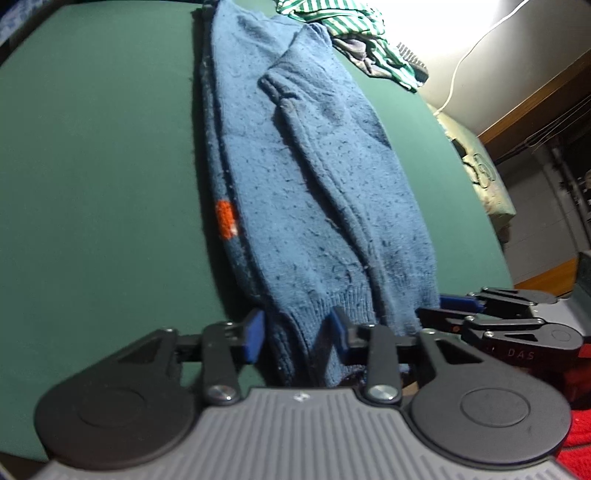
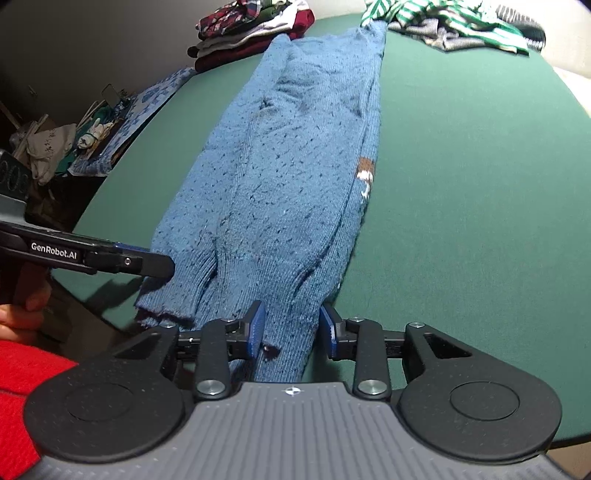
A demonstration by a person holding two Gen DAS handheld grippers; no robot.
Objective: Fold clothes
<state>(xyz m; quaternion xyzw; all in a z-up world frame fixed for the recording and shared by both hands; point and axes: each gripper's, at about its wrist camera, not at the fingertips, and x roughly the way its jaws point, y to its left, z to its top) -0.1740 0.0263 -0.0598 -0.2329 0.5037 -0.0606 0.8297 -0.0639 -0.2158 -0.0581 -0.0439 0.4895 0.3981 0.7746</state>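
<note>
Blue knit sweater is folded into a long narrow strip running from the near edge of the green table up toward the far edge, hem hanging a bit over the near edge. Both tongs are spread wide with the ribbed hem sitting between the blue pads, left gripper and right gripper side by side, neither one actually pinching it. Far edge has a green striped pile, and the far left corner a stack of folded clothes.
</note>
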